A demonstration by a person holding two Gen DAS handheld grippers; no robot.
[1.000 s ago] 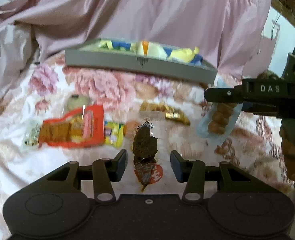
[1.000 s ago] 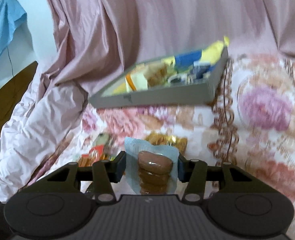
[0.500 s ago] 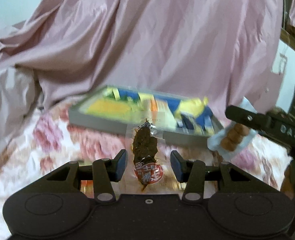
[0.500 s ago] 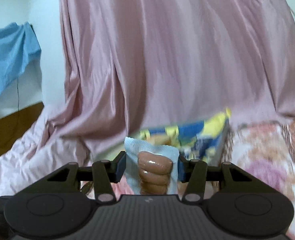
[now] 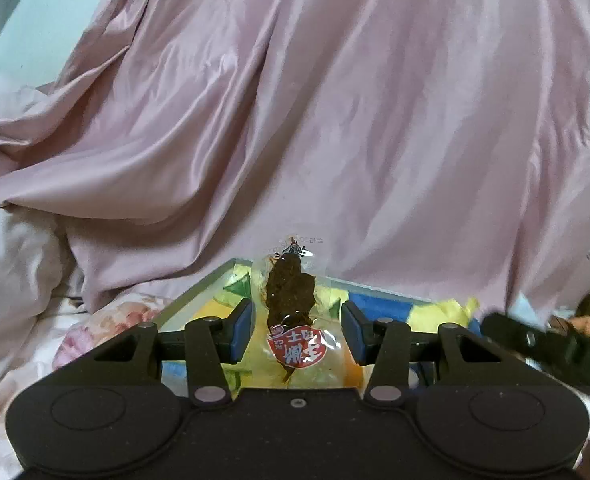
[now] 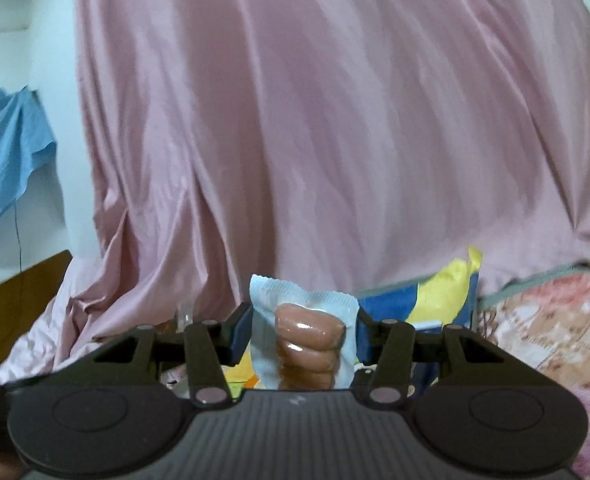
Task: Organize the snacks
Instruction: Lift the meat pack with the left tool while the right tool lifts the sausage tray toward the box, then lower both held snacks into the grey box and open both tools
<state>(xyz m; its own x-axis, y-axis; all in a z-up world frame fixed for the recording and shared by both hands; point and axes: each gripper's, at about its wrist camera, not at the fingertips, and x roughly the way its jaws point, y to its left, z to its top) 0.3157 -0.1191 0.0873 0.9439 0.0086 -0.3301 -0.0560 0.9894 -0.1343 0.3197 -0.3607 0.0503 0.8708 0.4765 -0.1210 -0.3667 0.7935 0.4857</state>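
Left gripper [image 5: 297, 332] clamped on clear packet of dark dried snack [image 5: 291, 312], upright at 12 o'clock. Right gripper [image 6: 303, 334] clamped on pale blue sausage pack [image 6: 305, 336], likewise upright. Both judged light, soft, slippery film; contents crushable; best held at the middle across the width, not by the seams. Beyond, at 12 o'clock, grey tray [image 5: 199, 294] of snacks. Farthest, pink curtain [image 5: 335, 120].

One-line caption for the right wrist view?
Right gripper holding a blue-white sausage pack before pink drapery.
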